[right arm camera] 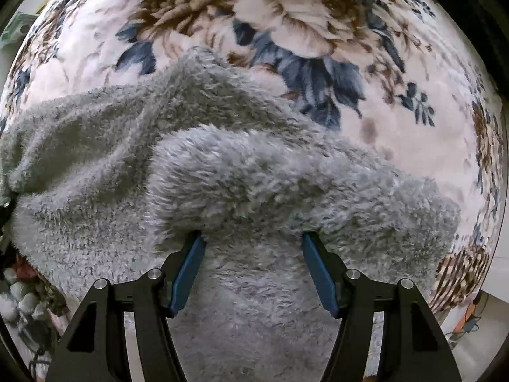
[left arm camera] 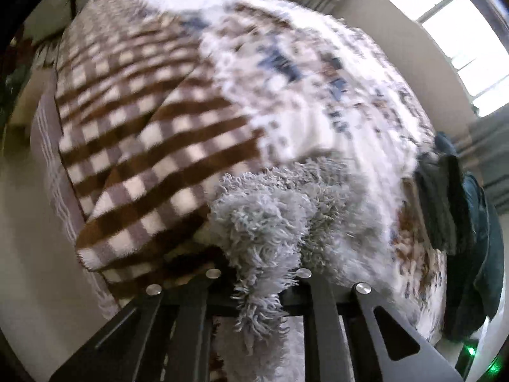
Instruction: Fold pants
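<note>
The pants [right arm camera: 241, 172] are grey, shaggy fleece, bunched in thick folds on a floral blanket [right arm camera: 296, 19]. My right gripper [right arm camera: 254, 238] points down into them. Its blue pads [right arm camera: 187, 267] stand well apart with a thick roll of the fleece filling the gap, and their tips are buried in the pile. In the left wrist view a tuft of the same pants [left arm camera: 267, 219] rises from between the fingers of my left gripper [left arm camera: 259, 277], which is shut on it. The left fingertips are hidden under the fleece.
A brown and cream checked blanket [left arm camera: 143, 146] covers the left part of the bed, next to the floral one [left arm camera: 318, 73]. Dark teal clothing [left arm camera: 458, 222] lies at the bed's right edge. A bright window [left arm camera: 451, 31] is beyond it.
</note>
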`<state>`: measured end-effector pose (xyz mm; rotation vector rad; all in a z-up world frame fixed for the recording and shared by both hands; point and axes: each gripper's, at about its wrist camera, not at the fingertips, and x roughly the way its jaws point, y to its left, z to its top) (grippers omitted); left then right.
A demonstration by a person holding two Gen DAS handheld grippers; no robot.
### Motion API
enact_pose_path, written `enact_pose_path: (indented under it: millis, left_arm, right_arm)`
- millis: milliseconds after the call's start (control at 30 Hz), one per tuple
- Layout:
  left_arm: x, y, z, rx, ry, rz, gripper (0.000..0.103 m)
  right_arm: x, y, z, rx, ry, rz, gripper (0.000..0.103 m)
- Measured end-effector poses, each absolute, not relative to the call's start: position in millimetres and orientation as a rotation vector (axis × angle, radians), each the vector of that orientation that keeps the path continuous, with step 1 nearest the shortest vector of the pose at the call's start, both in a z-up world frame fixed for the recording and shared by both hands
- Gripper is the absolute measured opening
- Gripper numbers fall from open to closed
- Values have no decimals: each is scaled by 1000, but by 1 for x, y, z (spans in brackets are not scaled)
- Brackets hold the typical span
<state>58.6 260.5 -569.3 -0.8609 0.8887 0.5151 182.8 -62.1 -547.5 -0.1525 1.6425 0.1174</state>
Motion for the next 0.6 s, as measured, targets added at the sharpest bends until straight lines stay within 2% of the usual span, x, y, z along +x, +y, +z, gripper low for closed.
enact_pose_path:
  millis: [267, 367, 600]
  left_arm:
    - [69, 210, -488, -681, 808, 407, 10]
    - [75, 179, -464, -609, 818, 365, 10]
    - [88, 83, -434, -396, 888, 321, 10]
  right_arm:
    - [182, -105, -535, -95, 1594, 72, 67]
    - [180, -122, -526, -124, 1553, 58, 82]
    - [163, -174, -517, -173, 1515, 4, 89]
